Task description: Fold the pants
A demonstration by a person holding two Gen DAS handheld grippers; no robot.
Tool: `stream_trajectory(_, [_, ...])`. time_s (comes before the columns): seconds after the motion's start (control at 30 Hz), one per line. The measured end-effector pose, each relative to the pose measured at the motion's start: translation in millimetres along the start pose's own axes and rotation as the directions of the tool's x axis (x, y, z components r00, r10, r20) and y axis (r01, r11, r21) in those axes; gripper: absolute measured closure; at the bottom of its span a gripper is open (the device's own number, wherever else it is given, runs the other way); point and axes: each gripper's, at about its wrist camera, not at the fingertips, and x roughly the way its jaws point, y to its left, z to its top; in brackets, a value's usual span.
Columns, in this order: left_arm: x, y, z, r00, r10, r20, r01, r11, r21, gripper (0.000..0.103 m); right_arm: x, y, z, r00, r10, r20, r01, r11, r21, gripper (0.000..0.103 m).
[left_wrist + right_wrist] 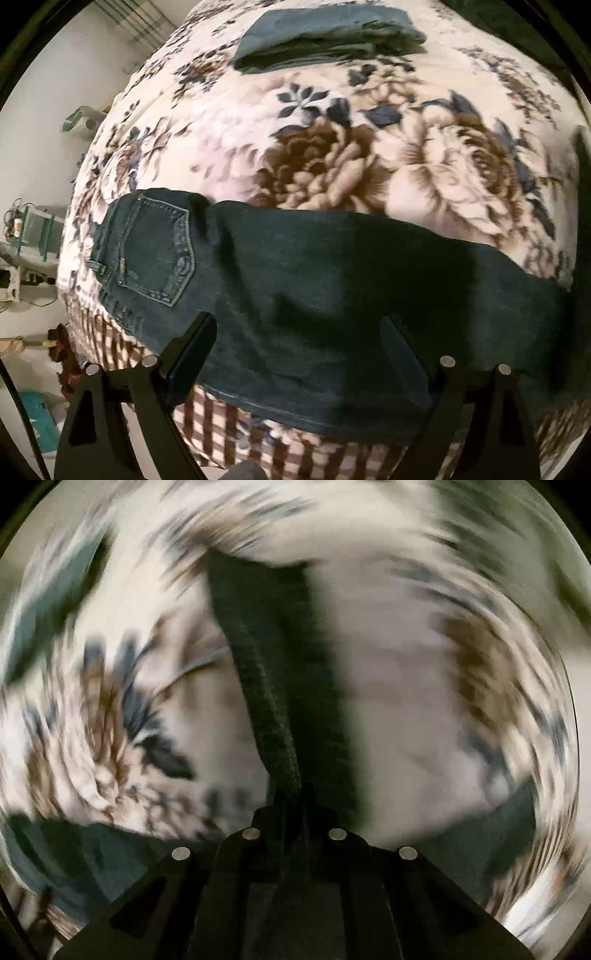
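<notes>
Left wrist view finds your left claw (pixel 299 332) spread wide and empty above the dark jeans (pixel 314 277), which lie lengthwise along the near edge of the floral bed (pixel 369 147). Your right claw (pixel 295 797) is clenched on a strip of denim; carry it steadily toward the waistband and align edges before releasing.

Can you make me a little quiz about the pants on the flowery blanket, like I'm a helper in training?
1. True or false: the left gripper has its fingers spread wide over the jeans.
2. What is the right gripper pinching? A a sock, B the jeans, C nothing.
3. Fill in: beyond the jeans lies a ___ blue-grey garment.
Key: 1 true; 2 B; 3 folded.
</notes>
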Motion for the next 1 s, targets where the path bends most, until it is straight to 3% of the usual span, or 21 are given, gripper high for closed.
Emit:
stream_trajectory(0.07, [-3.0,-3.8,-5.4,0.999,-0.051,0.0,0.051,0.999,-0.005,0.013,-26.3,-56.1,-33.1,0.999,0.008,0.046,-0.016,0.983,0.183,0.096])
stream_trajectory(0.13, [-6.8,-11.4,-10.1,0.996,-0.094,0.006,0.094,0.996,-0.001,0.013,-39.3,-108.4,-76.5,0.998,0.026,0.059,-0.046,0.925,0.378,0.096])
stream_trajectory(0.27, [-8.3,-29.5,-19.4,0.987,-0.158,0.011,0.158,0.987,0.03,0.013,0.2,-159.1,-133.3,0.995,0.098,0.008,-0.084,0.808,0.584,0.095])
stream_trajectory(0.37, [-4.2,-42.7,-24.9,0.983,-0.181,0.01,0.18,0.981,0.071,0.013,40.9,-177.8,-153.4,0.98,0.2,-0.02,-0.144,0.767,0.625,0.088])
stream_trajectory(0.43, [-5.2,-46.1,-27.8,0.98,-0.2,0.014,0.198,0.976,0.089,0.013,41.2,-185.6,-169.0,0.962,0.269,0.039,-0.221,0.692,0.687,0.086])
stream_trajectory(0.47, [-6.2,-46.5,-28.4,0.979,-0.205,0.021,0.202,0.975,0.095,0.013,36.2,-191.8,-175.6,0.959,0.273,0.07,-0.242,0.669,0.703,0.078])
stream_trajectory(0.5, [-7.3,-46.8,-29.2,0.977,-0.21,0.027,0.206,0.973,0.101,0.013,26.2,-198.5,-178.4,0.959,0.263,0.104,-0.256,0.653,0.713,0.065])
stream_trajectory(0.57, [-9.5,-46.7,-31.7,0.977,-0.209,0.039,0.204,0.973,0.107,0.013,9.9,-210.4,-181.5,0.963,0.213,0.164,-0.264,0.634,0.727,0.049])
stream_trajectory(0.63, [-11.2,-45.7,-34.2,0.977,-0.211,0.039,0.206,0.973,0.102,0.013,-2.1,-227.6,-178.8,0.966,0.167,0.197,-0.258,0.62,0.741,0.048])
stream_trajectory(0.7, [-11.6,-45.9,-36.7,0.978,-0.207,0.037,0.203,0.975,0.094,0.013,-5.4,-250.4,-173.6,0.981,0.109,0.159,-0.192,0.608,0.77,0.047])
stream_trajectory(0.77, [-11.6,-50.3,-39.1,0.978,-0.205,0.034,0.201,0.976,0.088,0.013,-2.4,-274.1,-168.8,0.995,0.048,0.092,-0.103,0.578,0.809,0.047])
stream_trajectory(0.83, [-11.7,-57.1,-41.4,0.979,-0.201,0.033,0.198,0.977,0.084,0.013,8.2,-292.2,-171.1,0.993,0.05,0.103,-0.114,0.528,0.842,0.056])
stream_trajectory(0.87, [-12.2,-60.4,-42.3,0.979,-0.202,0.037,0.199,0.977,0.081,0.013,11.1,-296.4,-171.2,0.991,0.059,0.124,-0.136,0.524,0.84,0.093])
stream_trajectory(0.9, [-12.4,-64.3,-42.8,0.979,-0.202,0.036,0.199,0.977,0.08,0.013,9.7,-292.4,-166.3,0.991,0.049,0.125,-0.131,0.556,0.821,0.097])
stream_trajectory(1.0, [-16.2,-74.2,-43.9,0.977,-0.213,0.034,0.21,0.975,0.07,0.013,-22.5,-273.2,-151.8,0.979,-0.018,0.204,-0.132,0.706,0.696,0.098])
